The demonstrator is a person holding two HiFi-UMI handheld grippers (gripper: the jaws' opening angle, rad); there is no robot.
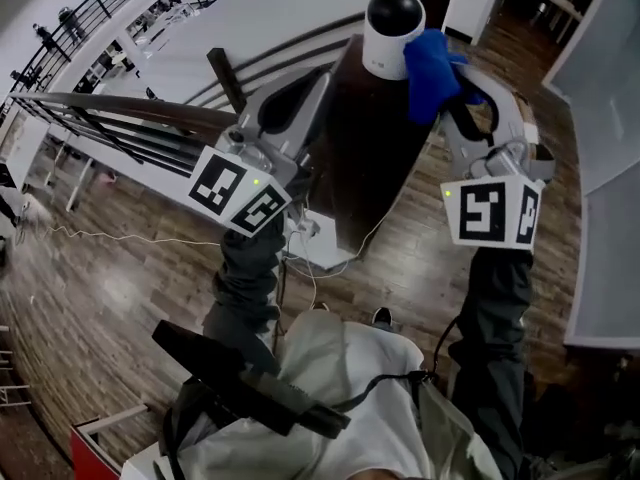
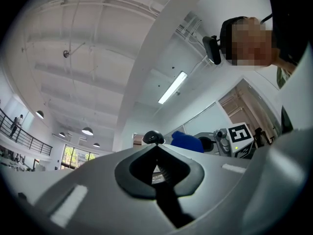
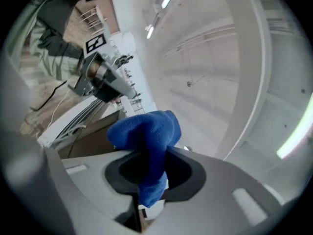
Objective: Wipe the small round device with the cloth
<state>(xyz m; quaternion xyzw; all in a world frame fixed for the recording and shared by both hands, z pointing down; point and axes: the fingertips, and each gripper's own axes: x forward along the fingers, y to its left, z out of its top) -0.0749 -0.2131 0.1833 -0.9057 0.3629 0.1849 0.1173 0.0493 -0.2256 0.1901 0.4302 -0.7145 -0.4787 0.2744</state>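
The small round device [image 1: 392,33], white with a black dome top, stands at the far end of a dark brown table [image 1: 360,158]. My right gripper [image 1: 462,100] is shut on a blue cloth [image 1: 432,68], which presses against the device's right side. In the right gripper view the cloth [image 3: 146,136] bulges out between the jaws and hides the device. My left gripper [image 1: 320,80] hovers just left of the device with its jaws together and nothing in them. The left gripper view shows the dome [image 2: 153,137] and cloth [image 2: 185,142] past the jaw tips.
A dark railing [image 1: 120,113] runs along the left, with a drop to a lower floor behind it. A white box [image 1: 322,248] and thin cables [image 1: 120,236] lie on the wooden floor beside the table. A black bar [image 1: 240,373] sticks out near my body.
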